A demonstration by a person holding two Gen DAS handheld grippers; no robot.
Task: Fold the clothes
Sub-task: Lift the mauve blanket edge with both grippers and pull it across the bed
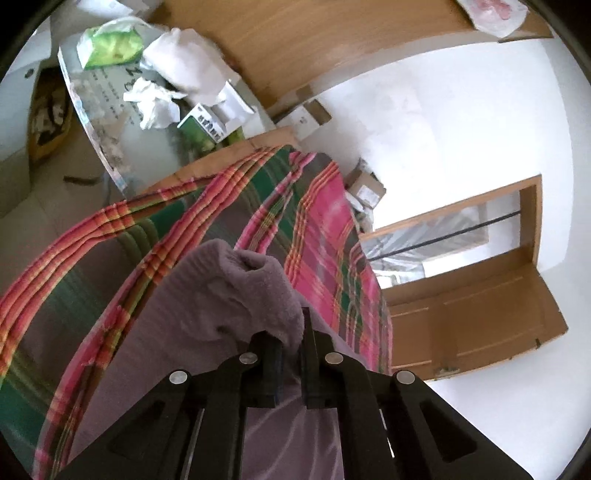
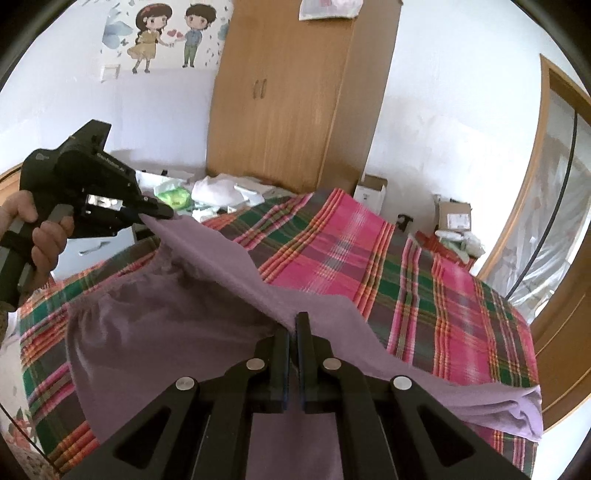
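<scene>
1. Left gripper [image 1: 291, 332]: I see its two black fingers pinching a bunched fold of the purple garment [image 1: 229, 295], cloth wedged between the jaws. In the right wrist view the same tool [image 2: 162, 213] sits at 9 o'clock, its tip gripping one corner of the cloth, and a hand [image 2: 40, 229] wraps the handle.
2. Writing on the left gripper's body, right wrist view: white lettering along the housing, too blurred for me to read with confidence.
3. Right gripper [image 2: 293, 332]: jaws pressed nearly together on the garment's raised edge, only a thin slit between the blue-edged pads.
4. Purple garment [image 2: 166, 325]: lifted along the edge stretched between the two grippers, from 9 o'clock to centre in the right wrist view; the rest lies spread on the bed, reaching to 4 o'clock. A gathered band shows at 8 o'clock.
5. Plaid bedcover [image 2: 424, 280]: pink, green and grey checks, under the garment.
6. Wooden wardrobe [image 2: 295, 92]: two doors, at 12 o'clock behind the bed.
7. Wall sticker [image 2: 166, 33]: two cartoon children with hearts, at 11 o'clock; no text I can read.
8. Side table clutter [image 1: 155, 92], 11 o'clock in the left wrist view: a green packet [image 1: 110, 44], crumpled white tissue, a green-and-white box with print too small to read.
9. Cardboard boxes [image 2: 454, 218]: by the wall at 2 o'clock; labels unreadable.
10. Wooden door [image 1: 480, 317]: at 3 o'clock in the left wrist view.
</scene>
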